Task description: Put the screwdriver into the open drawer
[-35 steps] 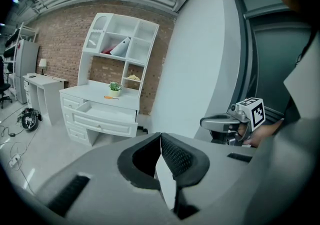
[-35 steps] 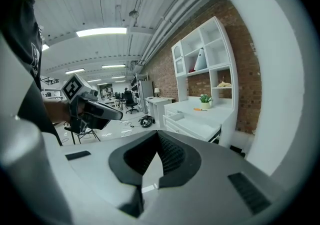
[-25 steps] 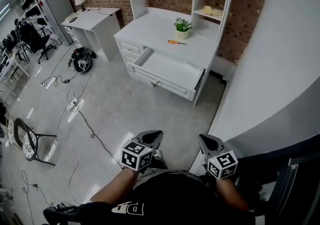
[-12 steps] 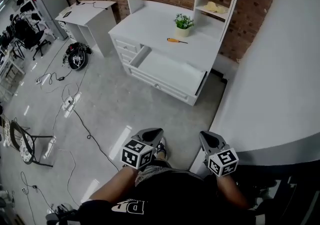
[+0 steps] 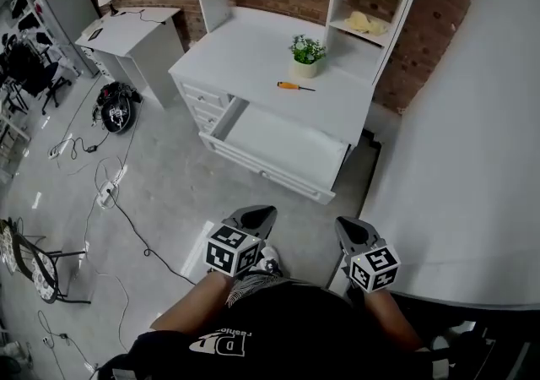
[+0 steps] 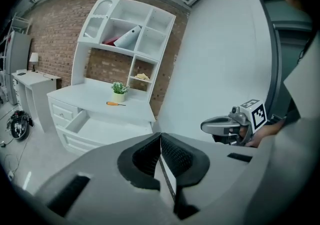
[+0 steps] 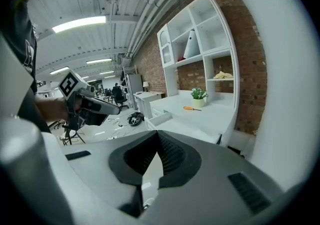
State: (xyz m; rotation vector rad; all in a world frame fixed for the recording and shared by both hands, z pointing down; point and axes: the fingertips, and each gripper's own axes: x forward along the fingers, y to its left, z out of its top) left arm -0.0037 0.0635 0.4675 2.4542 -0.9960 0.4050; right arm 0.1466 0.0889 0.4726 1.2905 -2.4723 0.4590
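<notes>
The table (image 5: 245, 49) had drawn nearer. The left gripper (image 5: 256, 217) and right gripper (image 5: 347, 228), shut and empty, hung well short of it. The screwdriver (image 5: 295, 86) lay untouched on the table behind the open drawer (image 5: 283, 140).

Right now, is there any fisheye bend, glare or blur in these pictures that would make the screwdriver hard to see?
Head view: sharp and evenly lit, straight lines bow toward the edges, and the screwdriver reads clearly on the desk top. Left gripper view: heavy fisheye with a dark round border, so it is tiny but distinct. Right gripper view: same rounding, with a bright ceiling light overhead but no glare on the desk.
</notes>
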